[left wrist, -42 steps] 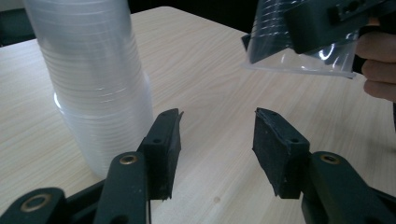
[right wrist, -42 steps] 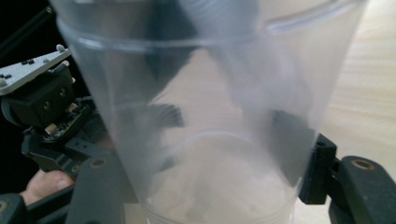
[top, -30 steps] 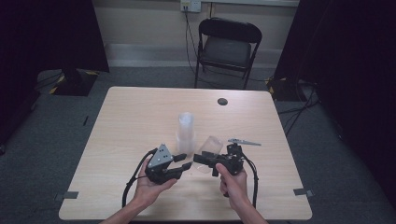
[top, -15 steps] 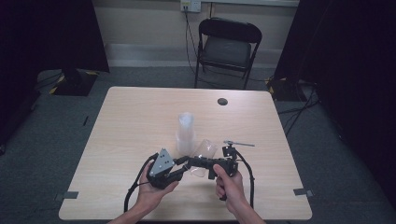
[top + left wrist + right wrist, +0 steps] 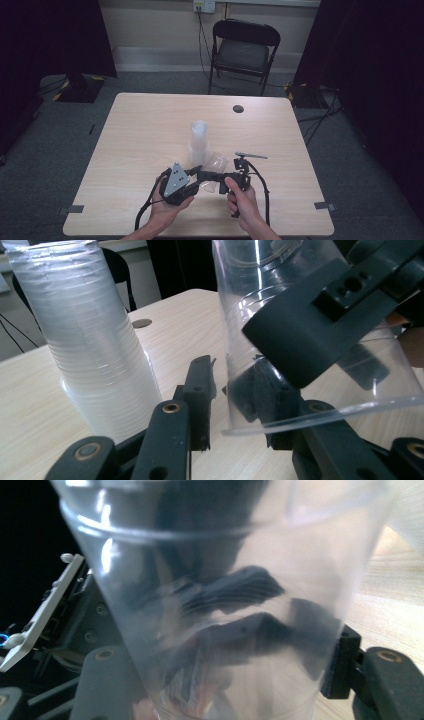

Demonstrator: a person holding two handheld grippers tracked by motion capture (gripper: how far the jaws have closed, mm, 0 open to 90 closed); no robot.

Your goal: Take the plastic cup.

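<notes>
Both hands have drawn together since a second ago, so the two claws now meet low over the near middle of the pale wood-grain counter (image 5: 130,150), with a single clear thin-walled plastic cup (image 5: 214,167) between them, tilted on its side just in front of the upright stack of clear plastic cups (image 5: 199,141).

From the left gripper view, the right claw (image 5: 280,385) is clenched on the cup's wall near the rim, one jaw inside, one outside. The left claw (image 5: 240,405) straddles that same rim; its jaws have just been opening a little, and I can't tell whether its pads press.

That cup looks feather-light, slick and easily crushed. I'd judge the stiffened rim the safest hold; squeezing mid-wall would likely buckle it or let it squirt free.
</notes>
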